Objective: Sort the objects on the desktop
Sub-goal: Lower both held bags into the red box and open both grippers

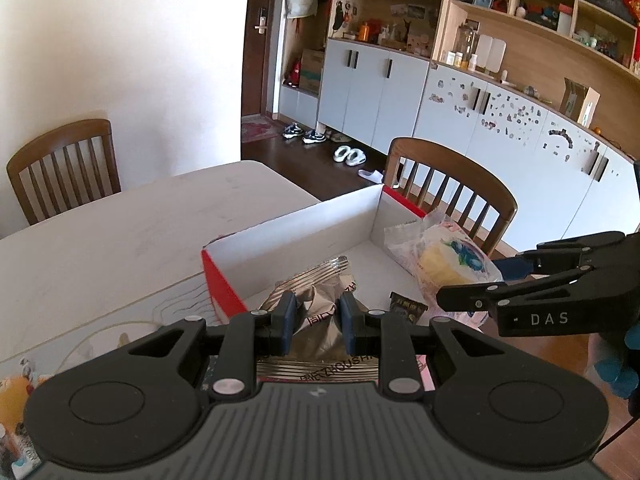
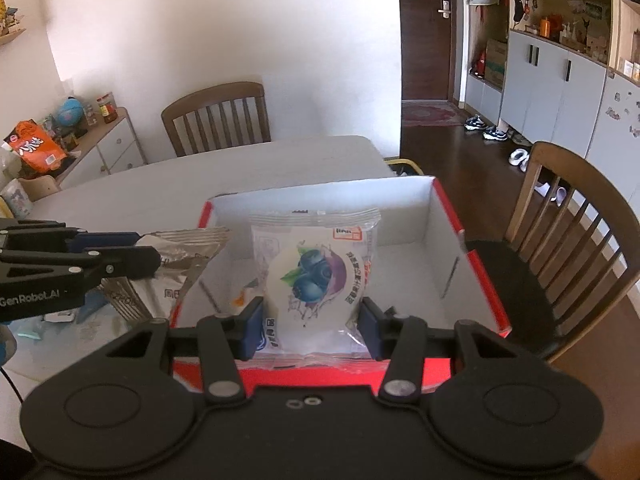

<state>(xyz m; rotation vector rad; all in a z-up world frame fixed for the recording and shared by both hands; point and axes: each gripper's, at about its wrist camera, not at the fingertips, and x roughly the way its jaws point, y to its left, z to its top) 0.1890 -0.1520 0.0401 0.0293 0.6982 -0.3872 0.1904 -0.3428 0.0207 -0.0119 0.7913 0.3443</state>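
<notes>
Both grippers grasp snack packets over a red box with white inner walls.

Nearest the left wrist camera, the left gripper pinches a crinkled silver packet between its blue pads, just over the near left edge of the red box. Nearest the right wrist camera, the right gripper is clenched on a clear blueberry cake packet, held upright above the box's near wall. A small dark sachet shows between the two packets. The box stands on a pale table, with wooden chairs at its far and right sides.
</notes>
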